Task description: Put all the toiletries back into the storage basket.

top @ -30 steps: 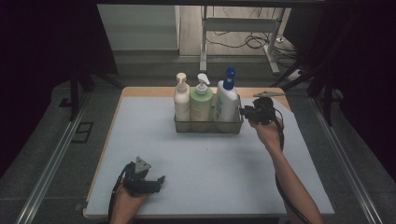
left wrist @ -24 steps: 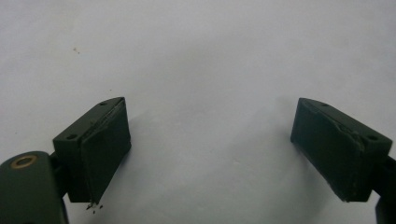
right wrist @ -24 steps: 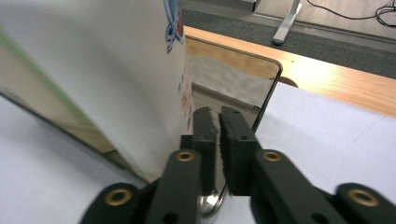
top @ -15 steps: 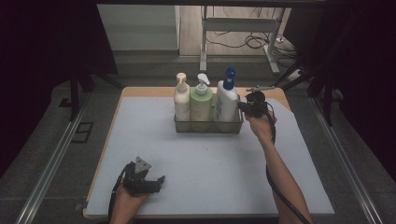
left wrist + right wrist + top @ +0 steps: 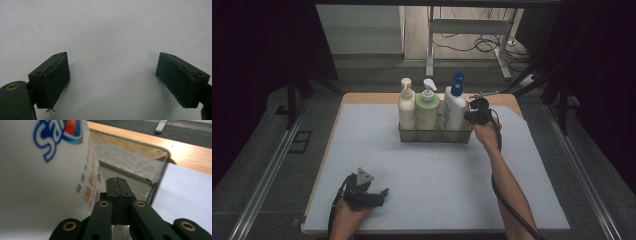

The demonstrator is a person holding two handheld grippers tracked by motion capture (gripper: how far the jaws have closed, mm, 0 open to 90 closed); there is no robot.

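White plastic bottle (image 5: 455, 111) with blue pump and blue-red label stands at the wire basket's (image 5: 434, 135) right end; my right gripper (image 5: 117, 185), fingers pressed together empty, sits beside it. Left gripper (image 5: 112, 75) gapes empty.

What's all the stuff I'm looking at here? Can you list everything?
Bottles: three, in the basket. Cream pump bottle at left, green pump bottle in the middle, white bottle with blue cap at right.
Basket: one, clear, far middle of the table.
Mat: one, pale grey, covering the wooden table.
Left gripper: black, near left, fingers apart over bare mat.
Right gripper: black, fingers closed together beside the white bottle, inside the basket's right end.
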